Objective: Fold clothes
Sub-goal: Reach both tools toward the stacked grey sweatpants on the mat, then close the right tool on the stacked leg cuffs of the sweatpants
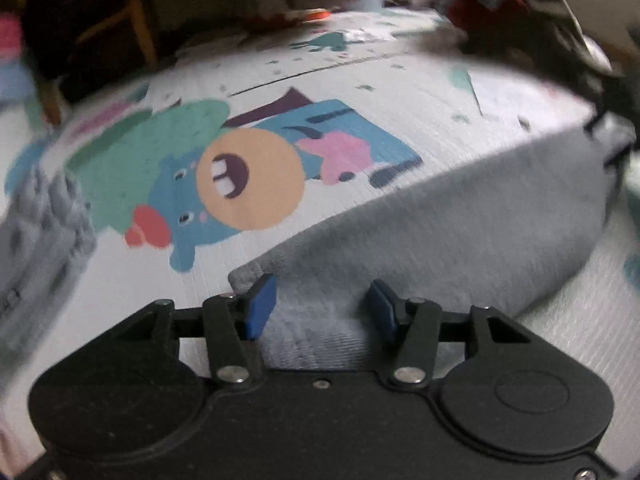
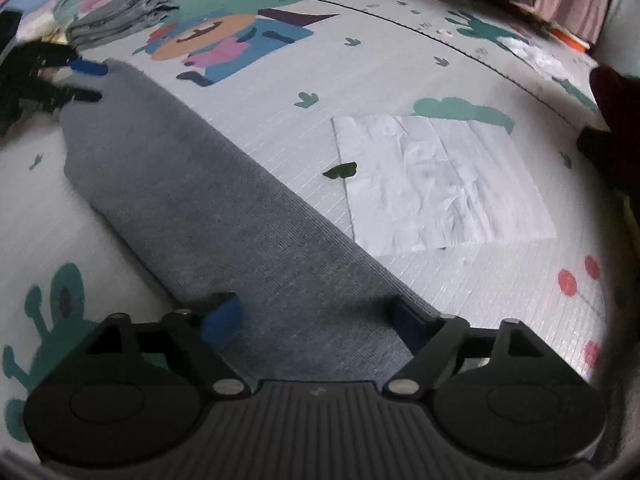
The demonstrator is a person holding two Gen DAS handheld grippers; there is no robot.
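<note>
Right wrist view: long ribbed grey knit garment [image 2: 224, 216] flat on printed foam mat [image 2: 400, 92].

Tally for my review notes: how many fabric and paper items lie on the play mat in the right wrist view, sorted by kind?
Long grey folded garment: 1
Stack of folded grey clothes: 1
Crumpled white sheet: 1
Total: 3, all lying on the cartoon-print play mat.

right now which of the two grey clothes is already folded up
The small grey stack near the cartoon print, layered edges showing. The long grey garment lies stretched flat between both grippers.
</note>
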